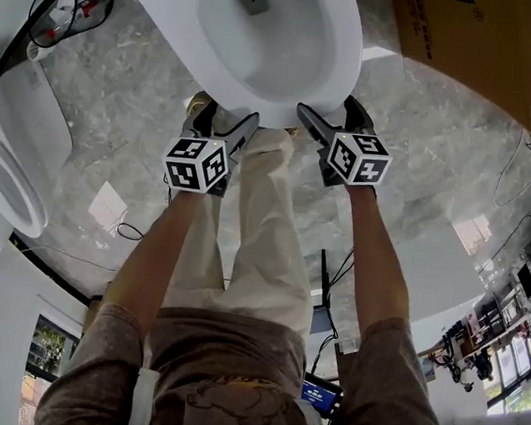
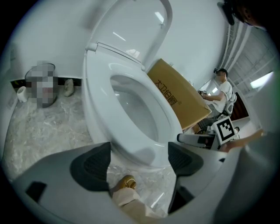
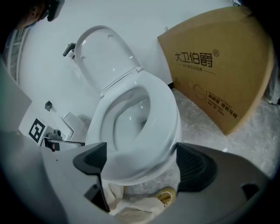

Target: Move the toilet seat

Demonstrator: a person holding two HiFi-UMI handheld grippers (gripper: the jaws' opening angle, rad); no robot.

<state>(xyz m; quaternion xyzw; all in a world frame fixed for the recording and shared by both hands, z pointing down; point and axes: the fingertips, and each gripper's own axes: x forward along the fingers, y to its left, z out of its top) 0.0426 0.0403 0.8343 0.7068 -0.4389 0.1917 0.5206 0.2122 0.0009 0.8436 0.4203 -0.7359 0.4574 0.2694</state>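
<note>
A white toilet stands on the marble floor with its seat (image 1: pixel 347 46) lying flat on the bowl and its lid (image 3: pixel 103 57) raised against the wall. Both grippers hover at the bowl's front rim, one on each side. My left gripper (image 1: pixel 223 123) is open, and the front edge of the seat (image 2: pixel 142 151) shows between its jaws. The right gripper (image 1: pixel 336 120) is open too, its jaws spread on either side of the seat's front curve (image 3: pixel 164 113). Neither pad touches the seat in these views.
A large cardboard box (image 1: pixel 482 41) leans to the right of the toilet. Another toilet (image 1: pixel 4 189) sits at far left, with cables (image 1: pixel 70 12) on the floor behind it. A person sits at a desk (image 2: pixel 221 94) beyond the box. My own legs and shoes (image 1: pixel 199 106) stand right under the rim.
</note>
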